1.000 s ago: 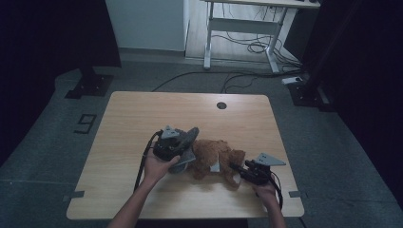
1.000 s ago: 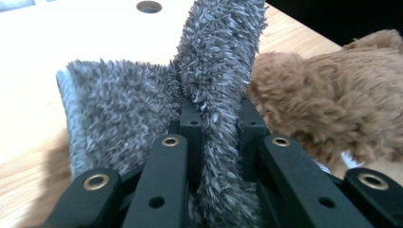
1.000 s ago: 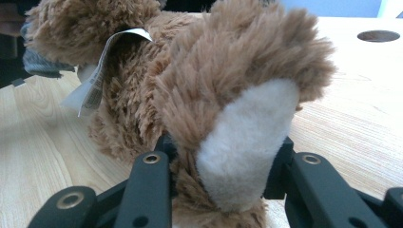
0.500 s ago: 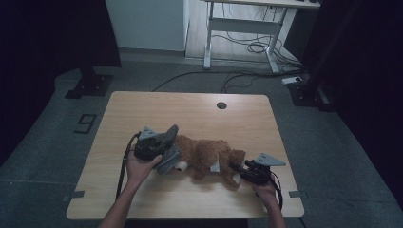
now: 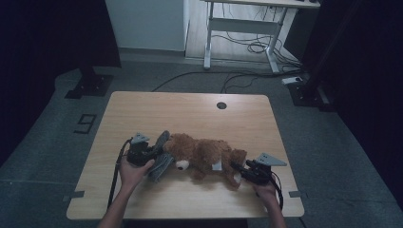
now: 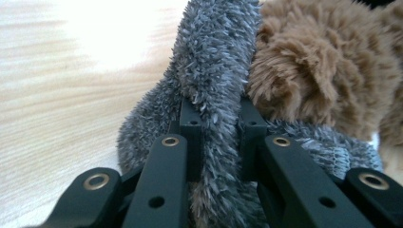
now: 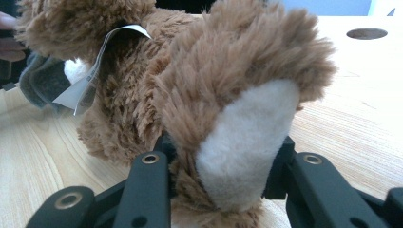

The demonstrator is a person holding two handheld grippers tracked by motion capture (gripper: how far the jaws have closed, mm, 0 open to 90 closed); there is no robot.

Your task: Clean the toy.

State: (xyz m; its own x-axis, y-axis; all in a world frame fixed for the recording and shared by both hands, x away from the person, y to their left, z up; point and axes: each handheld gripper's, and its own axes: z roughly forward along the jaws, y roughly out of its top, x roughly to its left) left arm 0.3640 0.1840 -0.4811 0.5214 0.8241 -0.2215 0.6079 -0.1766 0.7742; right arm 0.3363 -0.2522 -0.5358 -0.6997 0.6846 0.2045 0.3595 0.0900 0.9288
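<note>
A brown teddy bear (image 5: 205,154) lies lengthwise near the table's front edge, its head to the left. A grey fuzzy cloth (image 5: 161,159) hangs at the bear's head. My left gripper (image 5: 153,151) is shut on this grey cloth (image 6: 216,90), whose pile bulges between the black jaws, right beside the bear's brown head (image 6: 323,66). My right gripper (image 5: 237,168) is shut on the bear's foot (image 7: 242,137), brown fur with a cream sole. A white fabric label (image 7: 95,71) hangs from the bear's body.
The light wooden table (image 5: 190,114) has a round cable hole (image 5: 221,105) near its far edge. Behind it on the grey floor stand a white desk frame (image 5: 247,28) and loose cables (image 5: 247,47). A dark stand base (image 5: 90,83) sits at far left.
My left gripper has carried the grey cloth leftward and down, off the bear's body to beside its head. The bear now lies stretched out. The right gripper has stayed put.
</note>
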